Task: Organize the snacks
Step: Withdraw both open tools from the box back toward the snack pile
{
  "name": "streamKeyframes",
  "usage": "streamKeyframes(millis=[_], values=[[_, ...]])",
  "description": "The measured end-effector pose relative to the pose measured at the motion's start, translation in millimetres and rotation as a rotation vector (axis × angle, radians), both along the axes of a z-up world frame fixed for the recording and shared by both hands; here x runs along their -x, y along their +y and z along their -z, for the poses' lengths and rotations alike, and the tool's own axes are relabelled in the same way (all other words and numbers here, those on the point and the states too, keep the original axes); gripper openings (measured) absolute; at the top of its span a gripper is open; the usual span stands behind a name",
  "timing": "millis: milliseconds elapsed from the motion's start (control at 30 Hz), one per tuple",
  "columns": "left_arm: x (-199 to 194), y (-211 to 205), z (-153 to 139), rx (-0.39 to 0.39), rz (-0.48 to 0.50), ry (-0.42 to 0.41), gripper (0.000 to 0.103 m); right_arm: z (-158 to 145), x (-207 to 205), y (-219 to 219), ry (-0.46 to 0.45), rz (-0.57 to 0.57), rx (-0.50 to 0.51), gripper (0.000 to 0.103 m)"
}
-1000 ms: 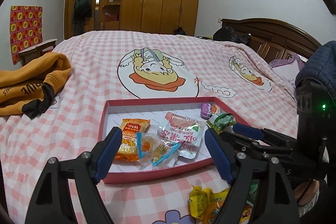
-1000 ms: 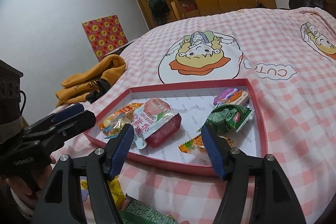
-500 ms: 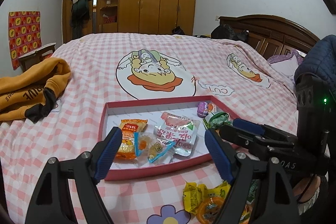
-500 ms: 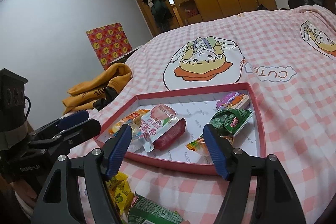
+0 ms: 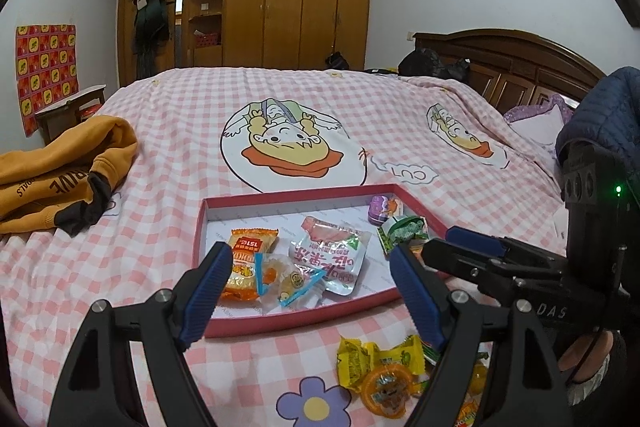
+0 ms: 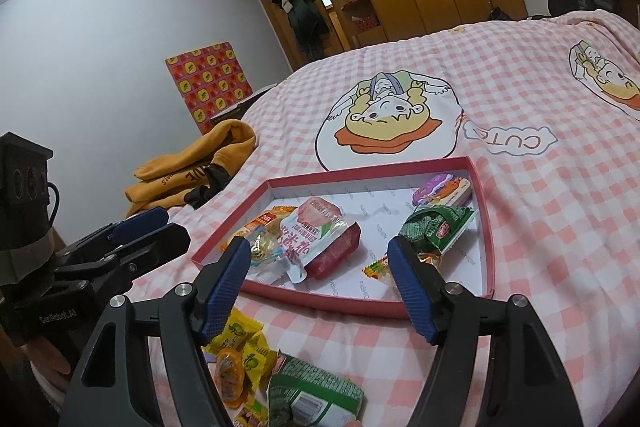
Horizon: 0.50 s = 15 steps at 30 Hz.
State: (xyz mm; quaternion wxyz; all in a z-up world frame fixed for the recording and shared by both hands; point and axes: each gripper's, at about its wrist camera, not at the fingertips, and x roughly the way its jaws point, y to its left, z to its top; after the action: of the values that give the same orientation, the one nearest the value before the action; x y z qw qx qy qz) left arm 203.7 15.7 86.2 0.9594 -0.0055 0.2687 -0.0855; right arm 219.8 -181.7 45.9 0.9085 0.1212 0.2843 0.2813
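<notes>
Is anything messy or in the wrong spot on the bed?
Yes. A few snacks, like the yellow packets and a green pack, lie on the blanket outside the red tray. An orange hoodie is crumpled nearby.

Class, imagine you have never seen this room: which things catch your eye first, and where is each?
A shallow red tray of wrapped snacks lies mid-bed on a pink checked quilt. More loose snacks sit just in front of it. A crumpled orange sweatshirt lies at the bed's left edge.
</notes>
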Motion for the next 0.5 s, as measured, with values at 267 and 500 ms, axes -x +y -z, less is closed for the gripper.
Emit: streamKeyframes(millis=[267,500], values=[[8.0,-2.1,-2.8,0.003,0.005,0.001,0.084,-2.5,11.8,-3.9,0.011,0.006,0.016,0.073],[15.8,-8.8,-2.7,0.001,0.023,0.007,0.084,-3.4,22.1,-5.5,0.024,0.005,0.044,0.073]])
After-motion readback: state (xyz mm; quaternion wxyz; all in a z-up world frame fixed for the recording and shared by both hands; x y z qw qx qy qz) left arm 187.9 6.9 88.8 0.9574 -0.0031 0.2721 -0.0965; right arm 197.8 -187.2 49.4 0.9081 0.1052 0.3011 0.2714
